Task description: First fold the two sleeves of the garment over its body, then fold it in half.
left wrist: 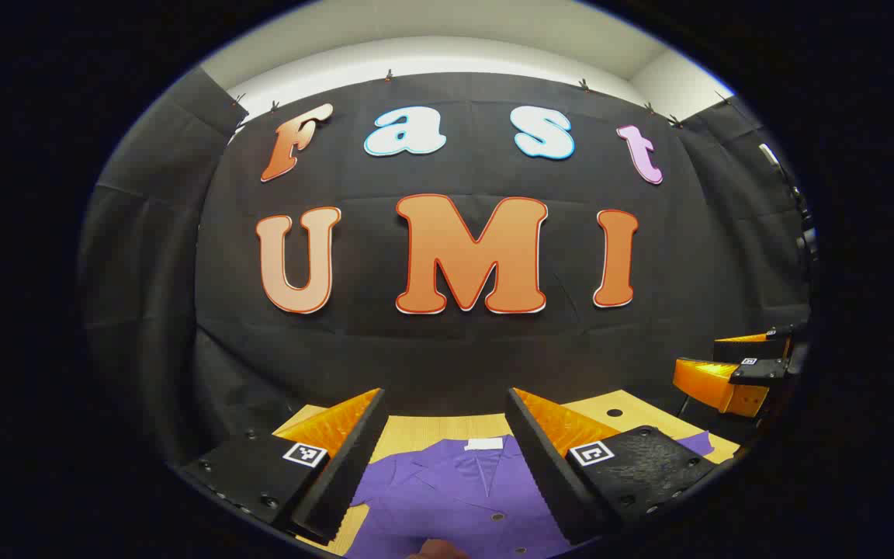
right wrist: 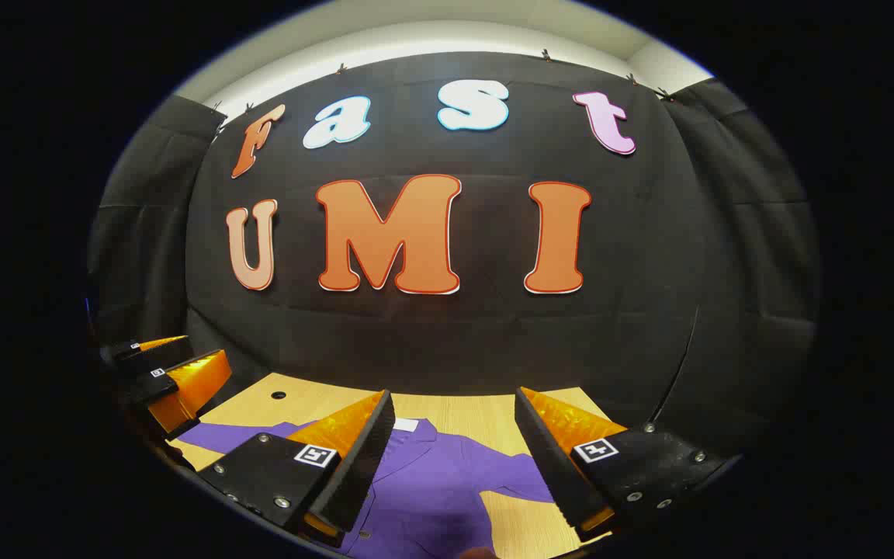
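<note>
The purple garment (left wrist: 455, 497) lies flat on the wooden table (left wrist: 447, 425), collar toward the far wall, with its sleeves spread out to either side, so the sleeve folds look not yet begun. Both the left gripper (left wrist: 443, 466) and the right gripper (right wrist: 455, 473) hang above it with fingers spread wide, holding nothing. To fold well, I judge each should drop to a sleeve's outer end, pinch one layer only, and carry it across the body without dragging the shirt
</note>
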{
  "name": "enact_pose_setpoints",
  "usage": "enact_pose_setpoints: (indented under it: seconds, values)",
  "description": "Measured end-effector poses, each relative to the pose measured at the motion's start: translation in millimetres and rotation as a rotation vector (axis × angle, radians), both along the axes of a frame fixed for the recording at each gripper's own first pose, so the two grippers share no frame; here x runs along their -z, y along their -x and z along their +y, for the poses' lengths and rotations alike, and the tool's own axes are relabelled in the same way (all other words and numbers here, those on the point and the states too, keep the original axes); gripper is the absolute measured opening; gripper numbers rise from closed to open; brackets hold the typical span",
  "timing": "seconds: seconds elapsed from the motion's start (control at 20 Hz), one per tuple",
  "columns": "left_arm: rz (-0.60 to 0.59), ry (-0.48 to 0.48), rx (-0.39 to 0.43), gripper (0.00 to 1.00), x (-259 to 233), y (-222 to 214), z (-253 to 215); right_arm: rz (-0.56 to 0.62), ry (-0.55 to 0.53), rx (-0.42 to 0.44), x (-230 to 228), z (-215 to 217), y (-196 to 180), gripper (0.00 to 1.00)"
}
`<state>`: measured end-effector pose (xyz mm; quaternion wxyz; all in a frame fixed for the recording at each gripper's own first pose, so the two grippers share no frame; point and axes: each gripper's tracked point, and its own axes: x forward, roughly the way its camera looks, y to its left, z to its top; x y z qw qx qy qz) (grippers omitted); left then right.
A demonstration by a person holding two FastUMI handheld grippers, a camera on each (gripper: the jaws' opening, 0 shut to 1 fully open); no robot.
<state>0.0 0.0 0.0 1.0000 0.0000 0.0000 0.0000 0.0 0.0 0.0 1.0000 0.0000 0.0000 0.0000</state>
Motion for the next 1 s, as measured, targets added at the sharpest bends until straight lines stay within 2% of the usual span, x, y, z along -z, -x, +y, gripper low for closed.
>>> enact_pose_setpoints:
  seconds: [0.55,0.6,0.65,1.0]
  values:
    - [0.002,-0.054,0.035,0.98,5,5,-17,0.026,-0.005,0.033,11,-15,1,0.95]
    - [0.004,-0.055,0.033,0.98,6,6,-17,0.028,-0.008,0.034,11,-16,0,1.0]
    - [0.006,-0.057,0.031,0.98,5,5,-16,0.029,-0.012,0.033,12,-16,0,0.95]
    - [0.025,-0.073,0.021,0.97,12,11,-12,0.043,-0.013,0.029,19,-14,-1,0.95]
